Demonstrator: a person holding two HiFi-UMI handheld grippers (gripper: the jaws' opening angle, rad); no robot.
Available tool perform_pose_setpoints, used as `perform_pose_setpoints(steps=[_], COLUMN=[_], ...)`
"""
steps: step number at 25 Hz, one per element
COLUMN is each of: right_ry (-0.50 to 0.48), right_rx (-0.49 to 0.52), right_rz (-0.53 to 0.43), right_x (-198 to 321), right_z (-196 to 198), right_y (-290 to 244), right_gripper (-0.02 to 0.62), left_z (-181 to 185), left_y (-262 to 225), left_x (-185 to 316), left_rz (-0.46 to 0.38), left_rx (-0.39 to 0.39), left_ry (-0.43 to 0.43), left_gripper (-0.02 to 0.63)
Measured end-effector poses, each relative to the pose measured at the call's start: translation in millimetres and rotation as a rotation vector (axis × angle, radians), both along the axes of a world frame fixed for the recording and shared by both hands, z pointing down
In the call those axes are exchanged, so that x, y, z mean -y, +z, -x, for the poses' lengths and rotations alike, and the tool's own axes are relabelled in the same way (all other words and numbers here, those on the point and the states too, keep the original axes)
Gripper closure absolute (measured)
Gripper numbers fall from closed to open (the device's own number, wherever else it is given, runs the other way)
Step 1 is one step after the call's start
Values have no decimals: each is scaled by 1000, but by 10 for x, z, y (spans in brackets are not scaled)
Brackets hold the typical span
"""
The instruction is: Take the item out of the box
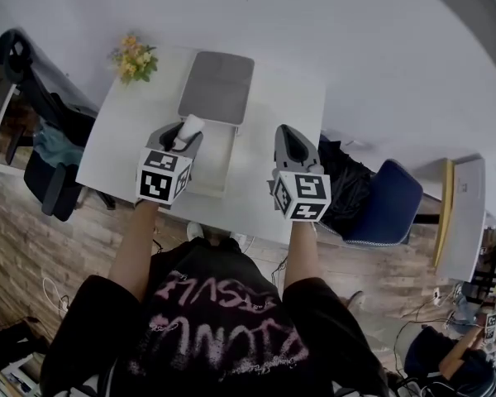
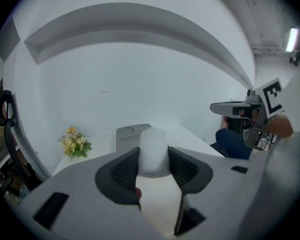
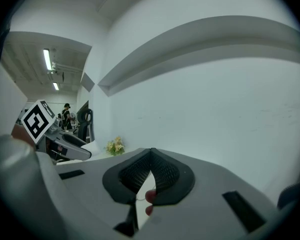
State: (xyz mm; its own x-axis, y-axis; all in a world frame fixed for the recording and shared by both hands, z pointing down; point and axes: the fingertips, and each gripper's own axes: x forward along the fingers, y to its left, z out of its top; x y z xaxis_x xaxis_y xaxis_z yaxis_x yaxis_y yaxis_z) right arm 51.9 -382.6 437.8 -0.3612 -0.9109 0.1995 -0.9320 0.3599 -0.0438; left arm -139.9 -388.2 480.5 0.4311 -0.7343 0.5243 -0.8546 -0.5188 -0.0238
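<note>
Two grippers, head view: the left gripper [image 1: 186, 136] holds a white rounded item [image 1: 190, 126] over the near left side of the open box [image 1: 217, 172] on the white table [image 1: 281, 98]. The gray lid [image 1: 217, 85] lies folded back, leaving the way out free.
Left gripper view: ribbed pads [image 2: 124, 170] clamp the item's sides, apparently to steady it for carrying clear.
Right gripper view: the right gripper [image 3: 149, 169] has its jaws together with nothing between them, and sits aside from the box.
</note>
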Motion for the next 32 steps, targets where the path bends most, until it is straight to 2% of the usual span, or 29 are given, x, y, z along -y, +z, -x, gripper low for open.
perform_pose_setpoints(steps=[10,17,22,32], right_ry=[9,24,38,48], right_rx=[4,11,0,-13], right_rz=[-24,-47,-64,-89], right_x=[-23,-46,-45,-30], right_z=[-9,-40,-83,-99], right_y=[-198,-330,-399,-494], right_gripper=[586,586,586,586], left_z=[104,166,188,247], left_y=[-695,-982,-1168,-1334], left_x=[14,-27,-34,1], left_rz=[-190,-289,-339,-385], left_rx=[-113,-137,-167,-159], left_ry=[-29,-39,-47,-60], left_gripper=[425,425,425,425])
